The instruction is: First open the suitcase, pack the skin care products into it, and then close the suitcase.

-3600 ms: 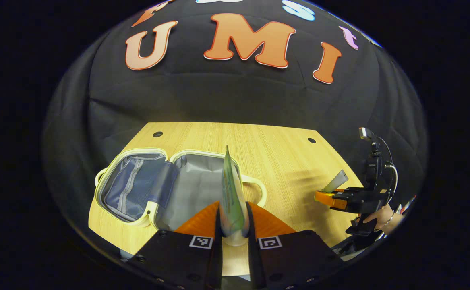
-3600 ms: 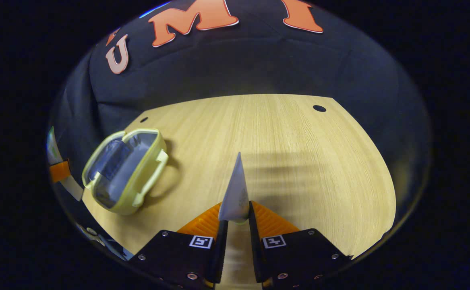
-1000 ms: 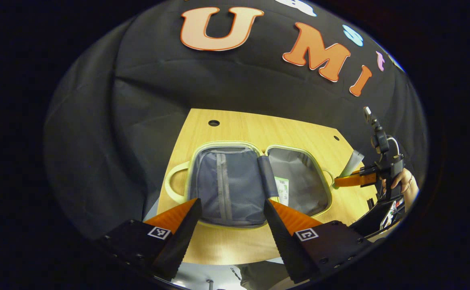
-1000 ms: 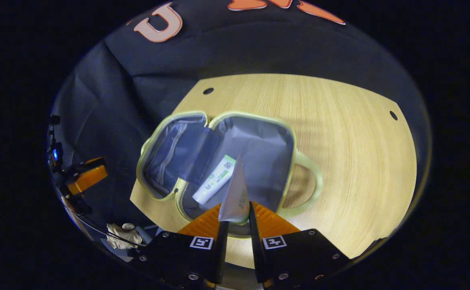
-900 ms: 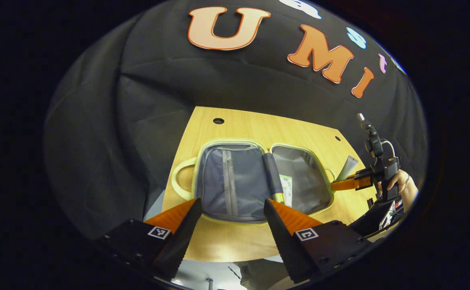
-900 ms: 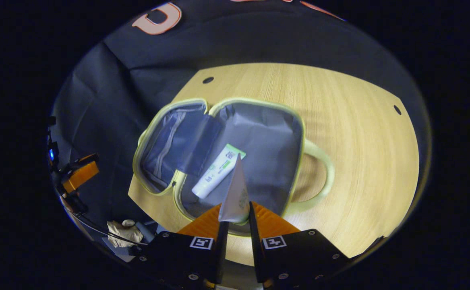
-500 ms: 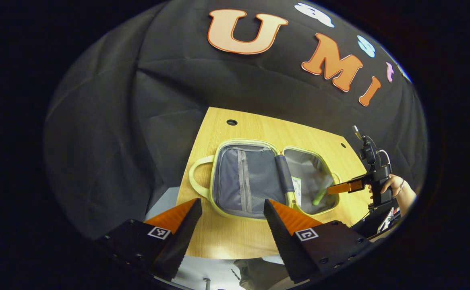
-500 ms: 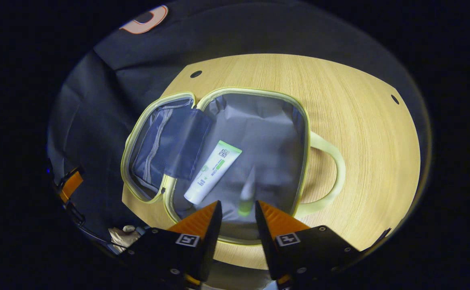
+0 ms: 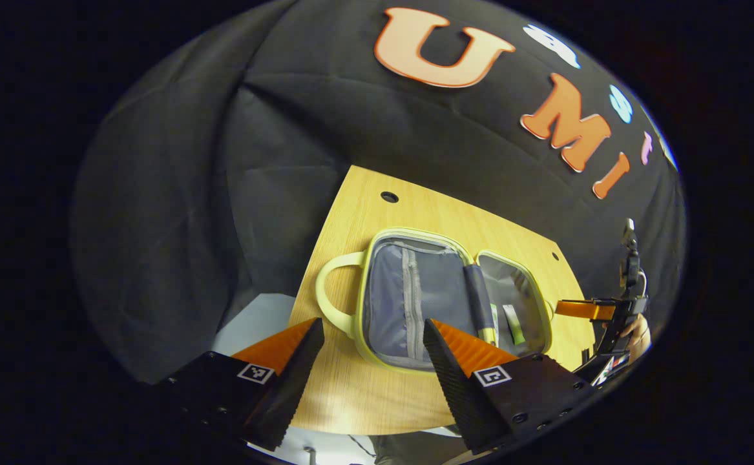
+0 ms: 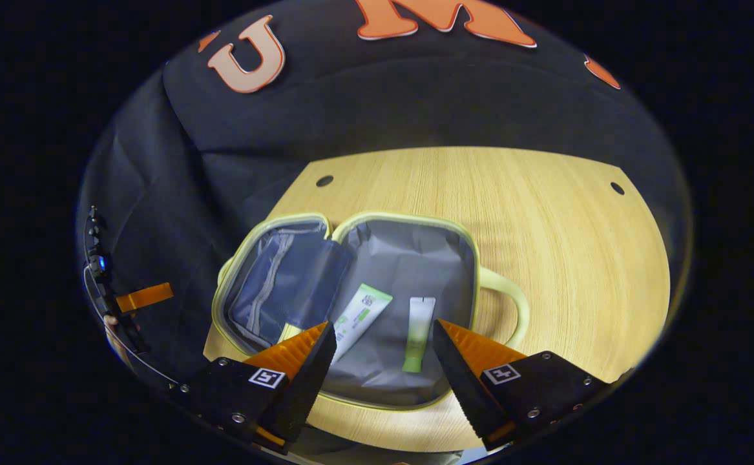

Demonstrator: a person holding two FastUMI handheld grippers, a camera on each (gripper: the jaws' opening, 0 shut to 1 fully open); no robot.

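Left gripper view: the left tongs (image 9: 371,336) are seen with fingers spread wide apart, nothing held between them. They are held above the near edge of the wooden surface (image 9: 377,213), angled down toward it. The suitcase (image 9: 441,297) is laid open flat on the surface, pale green rim and two loop handles, one handle (image 9: 331,290) turned toward the surface's left edge. Two tubes are seen in the right half: a white and green tube (image 9: 494,316) and a green-capped tube (image 9: 513,324), side by side, lying flat. The left half is lined with a zipped mesh pocket. Farther right, the right tongs (image 9: 580,309) are seen just beyond the suitcase's right rim, carried level by a hand (image 9: 635,329) at the surface's far right corner.

Right gripper view: the right tongs (image 10: 383,339) are held apart and empty, poised above the near rim of the open suitcase (image 10: 357,303), tilted downward. The white and green tube (image 10: 360,316) is laid diagonally on the grey lining; the green-capped tube (image 10: 417,332) is laid just beside it, not touching, cap toward the tongs. The left tongs (image 10: 144,296) are glimpsed at the far left, off the surface (image 10: 544,258); whether they are apart cannot be told from here.
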